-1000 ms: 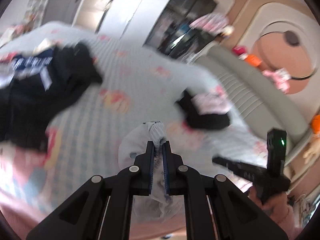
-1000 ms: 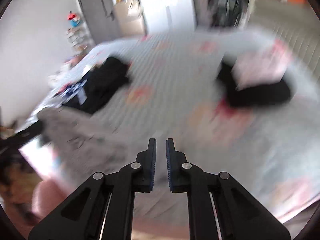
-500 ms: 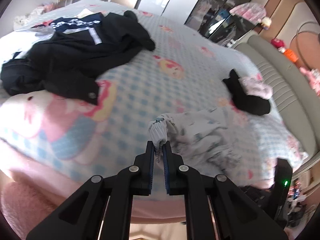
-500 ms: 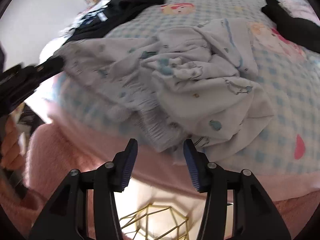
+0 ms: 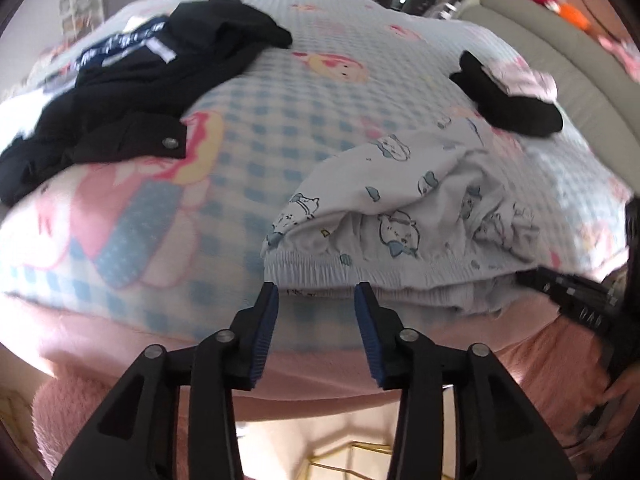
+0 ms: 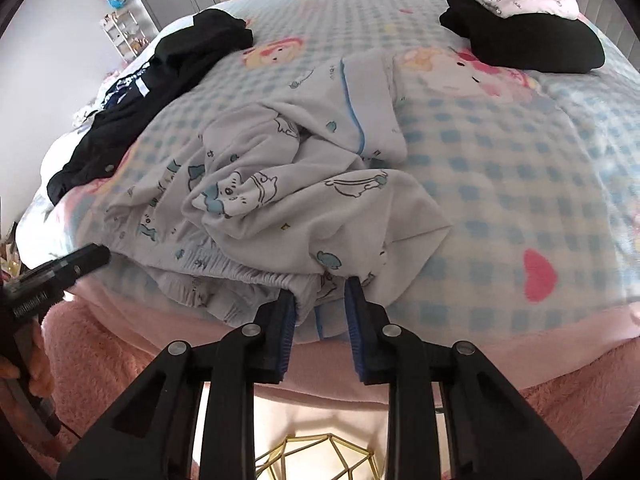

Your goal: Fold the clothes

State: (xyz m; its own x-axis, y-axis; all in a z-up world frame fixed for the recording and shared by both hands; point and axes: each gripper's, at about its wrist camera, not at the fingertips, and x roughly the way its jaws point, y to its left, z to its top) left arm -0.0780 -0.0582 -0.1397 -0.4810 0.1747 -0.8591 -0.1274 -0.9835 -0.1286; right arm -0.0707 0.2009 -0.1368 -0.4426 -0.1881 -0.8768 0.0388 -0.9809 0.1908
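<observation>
Step in hand: you are laying out the white printed pyjama bottoms (image 6: 288, 184) at the near edge of the bed (image 6: 520, 152), waistband toward you; in my judgement this is the spread-flat stage, with no fold made yet.
Garment: it lies crumpled in a heap, its elastic waistband (image 5: 360, 272) running along the near edge of the bed and partly hanging over the pink blanket border (image 5: 120, 336).
Left gripper (image 5: 316, 292): its jaws are opening, the pads stand clear of the cloth, and the waistband's left end sits just beyond the tips, not between them.
Right gripper (image 6: 320, 292): its jaws are closing with the right end of the waistband bunched between them; the pads do not look pressed onto it yet, so count it as not gripped.
Other clothes: a black jacket (image 5: 132, 92) sprawls toward the far left corner of the bed, and a black item with a pink piece on top (image 6: 524, 40) sits near the far right corner, both well apart from the pyjamas.
Next move: you probably need a firm hold on each end of the waistband, then a pull apart and a shake to flatten the legs up the bed.
Watch for: catching only one layer of the waistband, or nipping the blanket beneath it.
</observation>
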